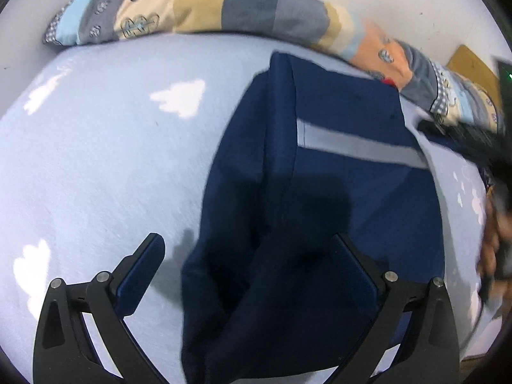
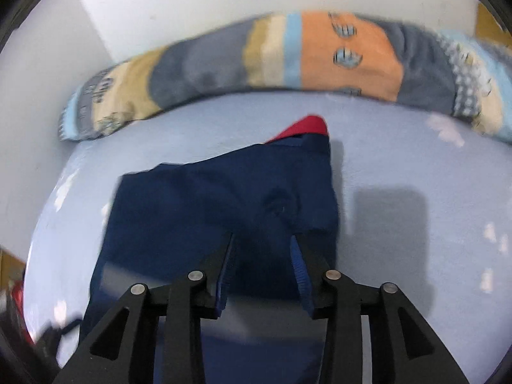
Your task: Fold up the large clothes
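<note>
A navy blue garment (image 1: 320, 211) with a grey reflective stripe (image 1: 358, 144) lies partly folded on the light blue bed sheet (image 1: 105, 166). My left gripper (image 1: 249, 243) is open wide just above its near end, one finger over the sheet, the other over the cloth. In the right wrist view the same garment (image 2: 204, 204) shows a red collar piece (image 2: 307, 126) at its far end. My right gripper (image 2: 262, 240) hovers over it with jaws partly open and nothing between them. The other gripper and the hand holding it (image 1: 492, 224) show blurred at the right edge.
A long patchwork bolster (image 1: 198, 9) lies along the white wall at the far side of the bed; it also shows in the right wrist view (image 2: 288, 54). A brown board (image 1: 473, 67) leans at the right. The sheet has white cloud prints (image 1: 179, 97).
</note>
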